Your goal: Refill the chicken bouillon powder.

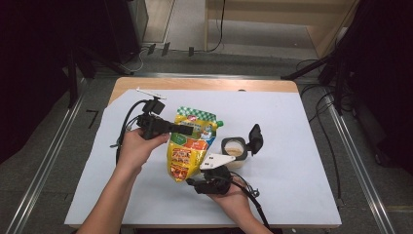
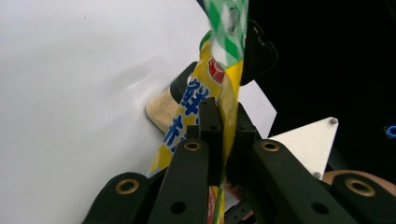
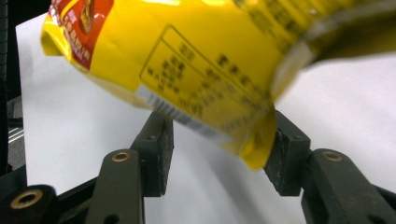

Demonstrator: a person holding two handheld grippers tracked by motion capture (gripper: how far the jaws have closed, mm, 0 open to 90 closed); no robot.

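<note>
Fingers (image 2: 211, 126) of left gripper (image 1: 187, 129) clamped flat on upper part of yellow pouch (image 1: 187, 146), just under green-and-white checked top band (image 2: 231, 28); no gap between pads and film in left gripper view. Fingers (image 3: 159, 154) of right gripper (image 1: 195, 181) standing apart about halfway, either side of pouch's bottom corner (image 3: 257, 156); far pad close against that corner, near pad clear of it, white showing between; not gripping.

Pouch hanging lifted over middle of white sheet (image 1: 292, 146), top end far and tilted right, bottom end near, just left of right gripper. Printed label and barcode on back face (image 3: 187, 112) legible as print only, too blurred to read. Red panel with picture at lower front (image 1: 181, 158).

Small black container (image 1: 234, 148) just right of pouch, on sheet, holding pale tan powder (image 2: 161, 107); hinged black lid (image 1: 255, 139) flipped up on its far right side. Container apart from both grippers.

Left hand (image 1: 139, 146) wrapped round left gripper body, left of centre, cable (image 1: 127, 119) looping toward far left. Right hand (image 1: 231, 195) near table's front edge, under right gripper, grey three-cornered plate (image 1: 216, 161) on top, cable (image 1: 255, 204) trailing near right.

Wooden table (image 1: 204, 84) edge bare along far side beyond sheet.
</note>
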